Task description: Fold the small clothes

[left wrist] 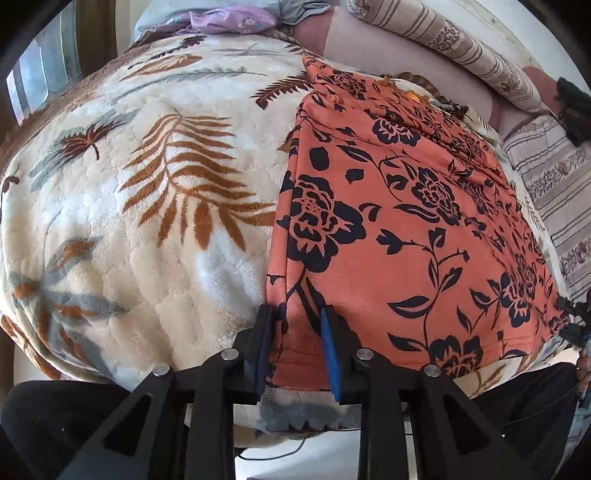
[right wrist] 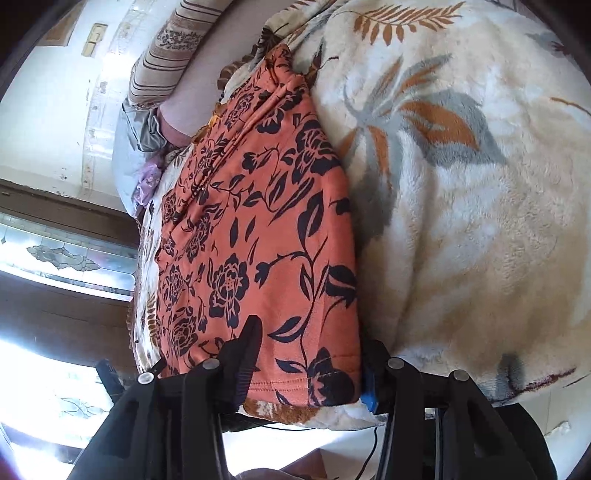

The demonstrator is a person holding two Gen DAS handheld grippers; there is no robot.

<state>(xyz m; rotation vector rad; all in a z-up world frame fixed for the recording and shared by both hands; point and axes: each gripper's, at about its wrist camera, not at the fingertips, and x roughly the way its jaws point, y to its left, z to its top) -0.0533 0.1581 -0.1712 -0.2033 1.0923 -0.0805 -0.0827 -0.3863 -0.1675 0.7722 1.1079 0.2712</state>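
An orange garment with a black flower print (left wrist: 399, 229) lies flat on a cream leaf-print blanket (left wrist: 147, 221). My left gripper (left wrist: 297, 325) is open, its two fingers straddling the garment's near left corner at the hem. In the right wrist view the same garment (right wrist: 258, 240) stretches away from me on the blanket (right wrist: 461, 221). My right gripper (right wrist: 310, 354) is open wide, one finger resting on the cloth near the hem, the other beside the garment's near right corner. The right gripper's tip also shows at the garment's far corner in the left wrist view (left wrist: 574, 321).
Striped pillows (left wrist: 461, 40) and a purple cloth (left wrist: 229, 20) lie at the far side of the bed. A striped cushion (left wrist: 554, 173) sits right of the garment. The blanket's near edge drops to a pale floor (left wrist: 314, 454) with a cable. A dark wooden door with glass (right wrist: 66, 254) stands left.
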